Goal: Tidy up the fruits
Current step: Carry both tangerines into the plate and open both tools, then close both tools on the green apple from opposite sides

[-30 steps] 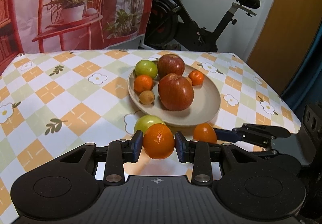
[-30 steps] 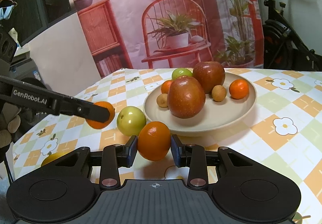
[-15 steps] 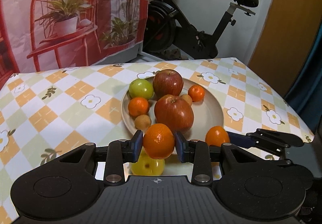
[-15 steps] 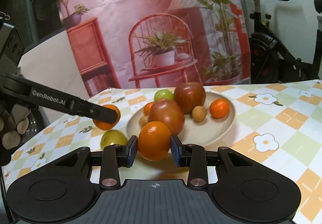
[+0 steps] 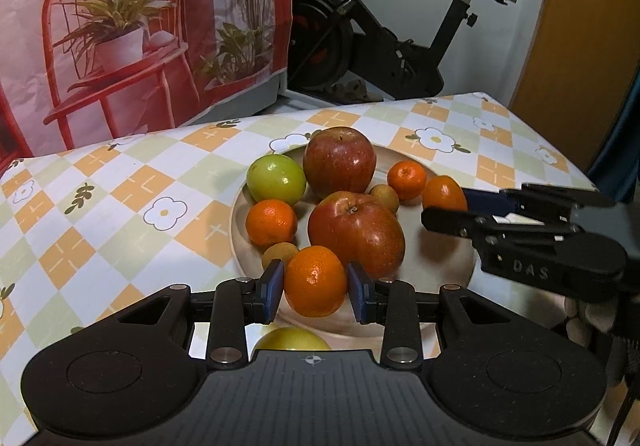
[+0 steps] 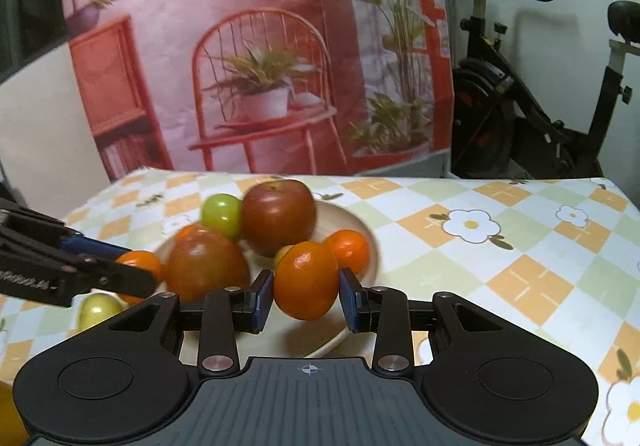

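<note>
Left gripper [image 5: 316, 284] clamped on a round orange mandarin [image 5: 315, 281], blue pads pressing both sides, held above the near rim of the round beige plate [image 5: 448, 270]. Right gripper [image 6: 306, 286] likewise pinches a second orange mandarin [image 6: 306, 280], over the plate's right edge.

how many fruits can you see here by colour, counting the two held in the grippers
Red apples: 2
Orange mandarins: 4, with 2 on the plate, one in the left gripper, one in the right gripper
Green fruits: 2
Small tan fruits: 2
Total: 10
</note>
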`<state>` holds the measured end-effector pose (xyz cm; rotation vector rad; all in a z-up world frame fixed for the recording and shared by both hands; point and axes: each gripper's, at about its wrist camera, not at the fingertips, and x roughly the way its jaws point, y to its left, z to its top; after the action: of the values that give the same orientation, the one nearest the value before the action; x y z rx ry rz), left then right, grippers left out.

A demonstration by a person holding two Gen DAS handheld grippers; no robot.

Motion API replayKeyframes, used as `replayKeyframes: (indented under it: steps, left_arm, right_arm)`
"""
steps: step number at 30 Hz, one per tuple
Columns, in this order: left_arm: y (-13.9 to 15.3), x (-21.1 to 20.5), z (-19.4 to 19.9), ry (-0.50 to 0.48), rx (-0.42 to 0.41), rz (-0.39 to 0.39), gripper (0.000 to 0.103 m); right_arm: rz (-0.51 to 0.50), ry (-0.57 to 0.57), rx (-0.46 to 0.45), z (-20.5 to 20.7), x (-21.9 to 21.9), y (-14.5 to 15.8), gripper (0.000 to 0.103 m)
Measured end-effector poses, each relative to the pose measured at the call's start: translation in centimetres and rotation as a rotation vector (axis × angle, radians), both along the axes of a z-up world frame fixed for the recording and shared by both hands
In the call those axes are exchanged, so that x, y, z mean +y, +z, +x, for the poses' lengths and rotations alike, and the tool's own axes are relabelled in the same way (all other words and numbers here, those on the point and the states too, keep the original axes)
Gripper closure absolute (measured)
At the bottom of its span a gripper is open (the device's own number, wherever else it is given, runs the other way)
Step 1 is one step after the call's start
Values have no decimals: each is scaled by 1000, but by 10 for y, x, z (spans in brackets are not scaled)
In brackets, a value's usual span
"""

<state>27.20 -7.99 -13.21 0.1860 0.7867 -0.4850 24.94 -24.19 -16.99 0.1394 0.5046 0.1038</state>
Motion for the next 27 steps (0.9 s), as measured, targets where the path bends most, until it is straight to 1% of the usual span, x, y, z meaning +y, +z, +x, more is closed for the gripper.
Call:
replayKeyframes:
  steps: [3, 10, 16, 18, 19, 20, 21, 22, 23, 27]
  left_arm:
    - [-3, -1, 2, 5, -4, 18, 66]
    - [-10, 0, 9, 14, 4, 32, 66]
    - [-15, -2, 11, 10, 8, 43, 66]
    - [-15, -3, 12, 10, 9, 45, 66]
    - [-15, -4, 12, 9, 11, 45, 66]
    - [-15, -4, 12, 4, 18, 43, 64]
    - [-14, -3, 12, -6, 26, 35, 61]
    - [-13, -2, 10, -18, 28, 21, 52]
    - [-11, -1, 8, -25, 24, 11, 47]
    - [-5, 2, -3, -34, -8, 9, 46]
  right_arm:
    - [-13, -6, 23, 12, -3, -3, 71]
    - [-37, 7, 53, 37, -4, -6, 71]
    - [-58, 9, 54, 41, -3, -8, 70]
    - [-54, 21, 47, 39, -3, -7, 69]
    - [-49, 25, 36, 36, -3, -6, 65]
    - [-39, 24, 30, 35, -5, -6, 61]
    - [-24, 21, 19, 32, -6, -5, 60]
    - [-14, 17, 7, 29, -8, -4, 60]
    - [-8, 9, -5, 26, -9, -4, 60]
    - [-2, 1, -42, 11, -8, -3, 60]
